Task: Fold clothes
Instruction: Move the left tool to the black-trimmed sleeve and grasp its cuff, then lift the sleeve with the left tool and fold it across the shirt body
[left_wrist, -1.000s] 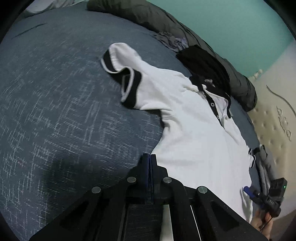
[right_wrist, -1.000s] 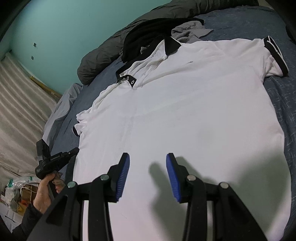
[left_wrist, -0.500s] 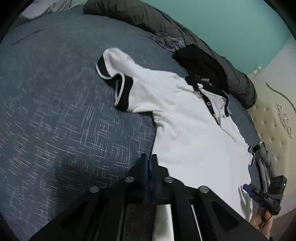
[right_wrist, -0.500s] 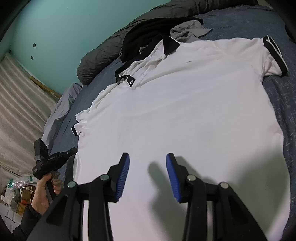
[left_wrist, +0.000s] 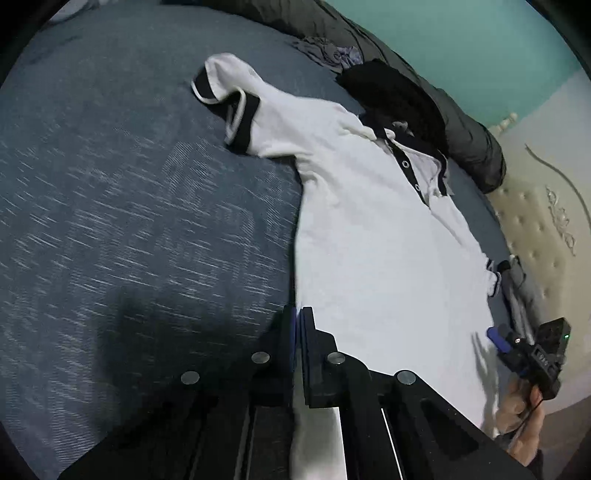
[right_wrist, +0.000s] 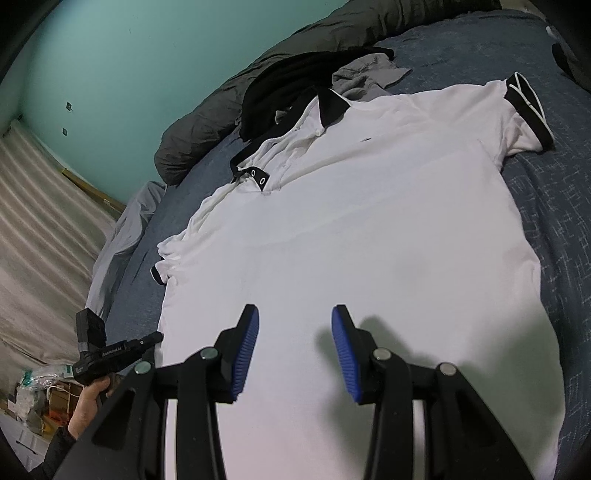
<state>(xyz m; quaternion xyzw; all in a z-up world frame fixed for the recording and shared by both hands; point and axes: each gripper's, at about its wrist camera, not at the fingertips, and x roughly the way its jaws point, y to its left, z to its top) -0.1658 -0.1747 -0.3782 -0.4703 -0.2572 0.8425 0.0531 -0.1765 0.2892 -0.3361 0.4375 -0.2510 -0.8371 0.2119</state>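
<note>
A white polo shirt (right_wrist: 362, 229) with black collar and black sleeve cuffs lies face up and spread on a blue-grey bed (left_wrist: 129, 221). My left gripper (left_wrist: 298, 314) is shut on the side edge of the shirt (left_wrist: 369, 258), low down near the hem, and white cloth shows under its fingers. The spread sleeve (left_wrist: 229, 96) lies far ahead of it. My right gripper (right_wrist: 294, 314) hovers open over the shirt's lower middle, its blue pads (right_wrist: 245, 350) wide apart and holding nothing. The small crumpled sleeve (right_wrist: 162, 269) lies to its left.
A black garment (right_wrist: 288, 92) and a grey one (right_wrist: 365, 77) lie beyond the collar, with a dark rolled duvet (right_wrist: 229, 122) behind against the teal wall. A hand holds another black gripper device (right_wrist: 107, 354) off the shirt's left corner. A tufted headboard (left_wrist: 543, 236) borders the bed.
The left gripper, still shut, has shifted a little, and the shirt's side edge now runs straighter toward it. The right gripper stays open in place. The hand-held device dropped slightly.
</note>
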